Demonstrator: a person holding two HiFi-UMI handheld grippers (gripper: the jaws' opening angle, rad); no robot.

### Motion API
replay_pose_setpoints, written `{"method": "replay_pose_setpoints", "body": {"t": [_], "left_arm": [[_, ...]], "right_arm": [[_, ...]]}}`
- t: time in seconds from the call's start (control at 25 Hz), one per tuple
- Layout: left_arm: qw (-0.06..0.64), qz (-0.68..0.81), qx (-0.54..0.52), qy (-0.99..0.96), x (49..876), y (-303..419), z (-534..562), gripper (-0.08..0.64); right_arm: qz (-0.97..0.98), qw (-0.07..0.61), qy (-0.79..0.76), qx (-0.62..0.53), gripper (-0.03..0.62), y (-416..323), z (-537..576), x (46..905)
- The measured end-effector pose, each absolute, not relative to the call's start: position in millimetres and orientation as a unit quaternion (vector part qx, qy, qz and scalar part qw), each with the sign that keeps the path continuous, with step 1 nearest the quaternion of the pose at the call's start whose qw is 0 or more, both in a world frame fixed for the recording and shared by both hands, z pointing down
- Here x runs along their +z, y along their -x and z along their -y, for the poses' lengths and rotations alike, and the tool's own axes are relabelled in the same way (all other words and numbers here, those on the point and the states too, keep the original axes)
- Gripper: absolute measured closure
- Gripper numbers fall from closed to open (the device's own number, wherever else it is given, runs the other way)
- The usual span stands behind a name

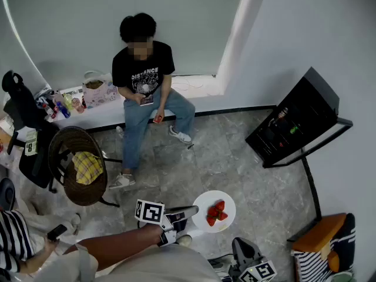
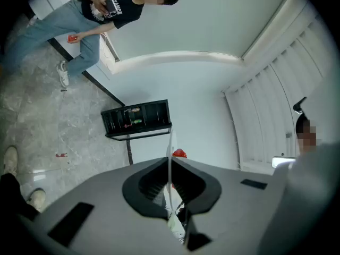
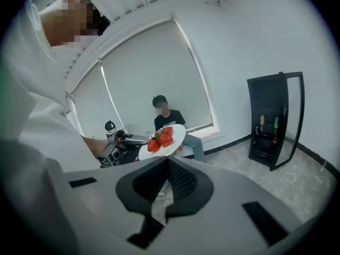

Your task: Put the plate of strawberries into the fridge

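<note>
A white plate (image 1: 226, 201) carrying a few red strawberries (image 1: 215, 212) hangs above the floor. My left gripper (image 1: 189, 212) is shut on its left rim. In the left gripper view the plate (image 2: 170, 147) shows edge-on between the pressed jaws, with one strawberry (image 2: 179, 153) peeking past them. The black fridge (image 1: 296, 120) stands at the right with its door swung open and bottles on its shelves; it also shows as fridge (image 2: 136, 118) and fridge (image 3: 272, 119). My right gripper (image 1: 241, 247) sits low at the bottom edge, shut and empty, its jaws (image 3: 167, 161) pointing toward the plate (image 3: 175, 140).
A person (image 1: 144, 78) sits on the window ledge straight ahead, legs stretched onto the floor. At the left stand a round wicker chair (image 1: 73, 148) with a yellow cloth and a black office chair (image 1: 26, 116). A second person's hand (image 1: 50, 239) is at lower left. An orange seat (image 1: 322, 232) is at lower right.
</note>
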State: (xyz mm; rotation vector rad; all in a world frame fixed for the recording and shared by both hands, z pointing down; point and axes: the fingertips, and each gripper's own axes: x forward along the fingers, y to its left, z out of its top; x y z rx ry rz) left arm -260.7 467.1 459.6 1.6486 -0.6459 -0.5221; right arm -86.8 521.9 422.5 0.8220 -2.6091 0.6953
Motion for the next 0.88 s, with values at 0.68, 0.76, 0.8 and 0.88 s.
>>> {"method": "replay_pose_setpoints", "body": {"t": [0.68,0.76,0.8,0.88], "left_arm": [[0.63,0.3,-0.289,-0.656,453.3,229.1,-483.5,0.538],[0.619,0.312,-0.261,-0.672,460.7,220.1,-471.9,0.538],[0.617,0.309,-0.253,-0.678,462.5,212.5,-465.3,0.538],[0.618,0.301,-0.238,-0.686,467.5,200.0,-449.4,0.538]], "right_arm": [[0.937,0.105,-0.264,0.205,0.574,50.9,-507.2,432.1],[0.935,0.106,-0.274,0.196,0.572,37.9,-498.3,434.1],[0.934,0.108,-0.281,0.194,0.572,30.1,-494.1,434.6],[0.929,0.11,-0.295,0.192,0.571,17.8,-482.8,435.9]]}}
